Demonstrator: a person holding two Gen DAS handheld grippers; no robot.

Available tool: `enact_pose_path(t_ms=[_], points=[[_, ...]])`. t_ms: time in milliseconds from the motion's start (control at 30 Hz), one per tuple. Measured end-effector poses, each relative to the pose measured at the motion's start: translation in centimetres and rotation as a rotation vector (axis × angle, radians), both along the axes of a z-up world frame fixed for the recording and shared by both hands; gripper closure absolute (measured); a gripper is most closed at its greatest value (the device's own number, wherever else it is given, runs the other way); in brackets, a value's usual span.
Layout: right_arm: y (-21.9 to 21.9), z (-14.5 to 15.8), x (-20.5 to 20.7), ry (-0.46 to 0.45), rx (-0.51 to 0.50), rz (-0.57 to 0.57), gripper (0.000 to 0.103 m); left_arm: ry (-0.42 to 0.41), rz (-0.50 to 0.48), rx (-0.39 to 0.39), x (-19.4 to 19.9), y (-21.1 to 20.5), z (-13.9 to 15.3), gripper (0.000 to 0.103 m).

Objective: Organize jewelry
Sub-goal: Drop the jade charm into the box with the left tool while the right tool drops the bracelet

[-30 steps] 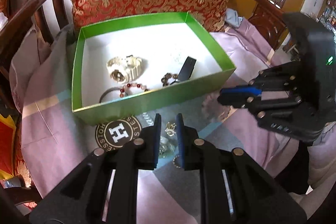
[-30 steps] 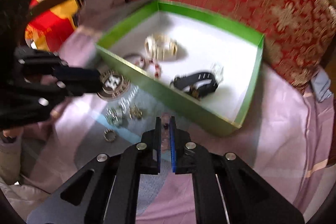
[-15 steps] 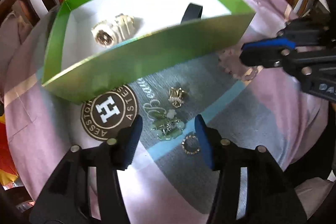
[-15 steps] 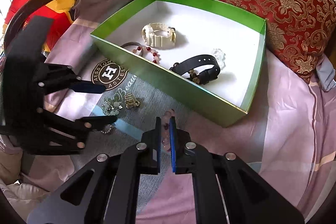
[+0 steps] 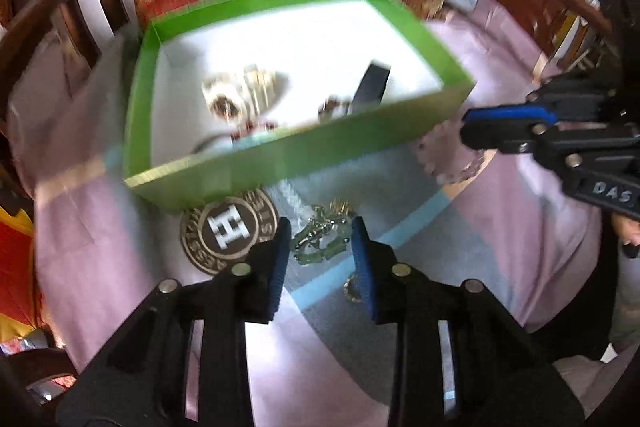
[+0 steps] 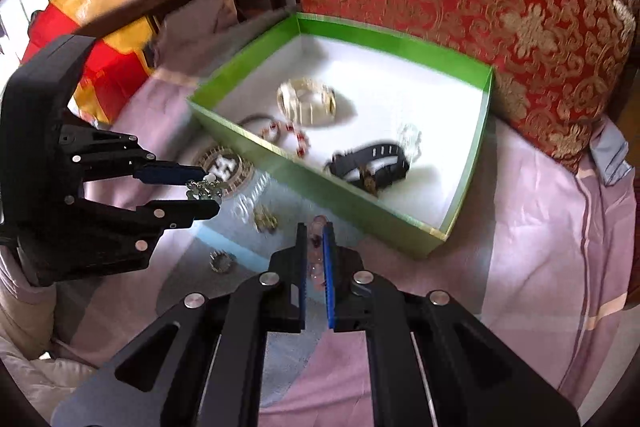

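Note:
A green box [image 5: 280,155] [image 6: 320,183] with a white inside lies on the lilac cloth. It holds a cream watch [image 6: 308,101], a black watch [image 6: 372,163], a red bead bracelet [image 6: 288,135] and a clear piece [image 6: 410,135]. My left gripper [image 5: 320,225] [image 6: 208,189] is narrowed on a green-stone silver piece [image 5: 320,239] [image 6: 204,187], which sits just above the cloth in front of the box. My right gripper [image 6: 316,227] [image 5: 464,129] is shut on a pink bead bracelet [image 6: 316,263] [image 5: 448,163] near the box's front right corner.
A small gold piece [image 6: 266,221] [image 5: 340,205] and a ring [image 6: 222,261] [image 5: 352,291] lie on the cloth by a round H logo [image 5: 228,227]. A red and gold cushion [image 6: 480,7] stands behind the box. Dark wooden chair rails [image 5: 72,7] curve around the seat.
My left gripper opened, went down around the green-stone piece, then closed on it and rose slightly. The right gripper has stayed shut on the pink beads.

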State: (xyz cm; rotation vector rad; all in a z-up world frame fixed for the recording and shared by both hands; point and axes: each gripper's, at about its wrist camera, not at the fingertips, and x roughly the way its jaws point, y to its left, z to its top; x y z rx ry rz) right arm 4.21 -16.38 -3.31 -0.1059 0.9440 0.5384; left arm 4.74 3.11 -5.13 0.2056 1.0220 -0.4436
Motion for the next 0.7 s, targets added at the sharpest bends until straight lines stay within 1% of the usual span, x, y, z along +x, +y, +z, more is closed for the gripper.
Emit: enact_pose_path(t_ms=[100, 167, 233, 300, 367, 433, 567, 600, 667, 700], points=[[-0.2, 1.8, 0.6, -0.028, 0.007, -0.006, 0.096, -0.037, -0.011, -0.024, 0.4, 0.1, 2.3, 0.072], [-0.2, 3.5, 1.4, -0.066, -0.010, -0.015, 0.096, -0.062, -0.008, -0.004, 1.2, -0.4, 3.4, 0.072], [0.0, 4.9, 2.4, -0.103, -0.016, -0.018, 0.096, -0.084, -0.004, -0.001, 2.7, -0.5, 4.5, 0.072], [0.2, 5.7, 3.6, -0.129, -0.027, -0.033, 0.096, -0.090, 0.016, -0.004, 4.4, -0.3, 5.0, 0.072], [0.3, 5.5, 5.0, -0.129, -0.019, -0.048, 0.096, -0.081, 0.028, -0.017, 6.0, 0.0, 4.8, 0.072], [0.2, 4.7, 6.2, -0.117, -0.009, -0.064, 0.096, -0.054, 0.047, -0.040, 7.8, 0.7, 4.1, 0.072], [0.2, 1.4, 8.3, -0.081, 0.000, -0.081, 0.095, 0.007, 0.091, -0.061, 10.7, 1.3, 2.0, 0.072], [0.0, 0.6, 8.7, -0.062, -0.001, -0.093, 0.093, 0.026, 0.100, -0.064, 11.1, 1.4, 1.5, 0.071], [-0.3, -0.3, 8.9, -0.023, 0.008, -0.103, 0.072, 0.047, 0.097, -0.079, 11.3, 1.6, 1.2, 0.071], [-0.5, -0.4, 8.7, -0.018, 0.022, -0.096, 0.065, 0.042, 0.095, -0.082, 11.1, 1.6, 1.2, 0.069]])
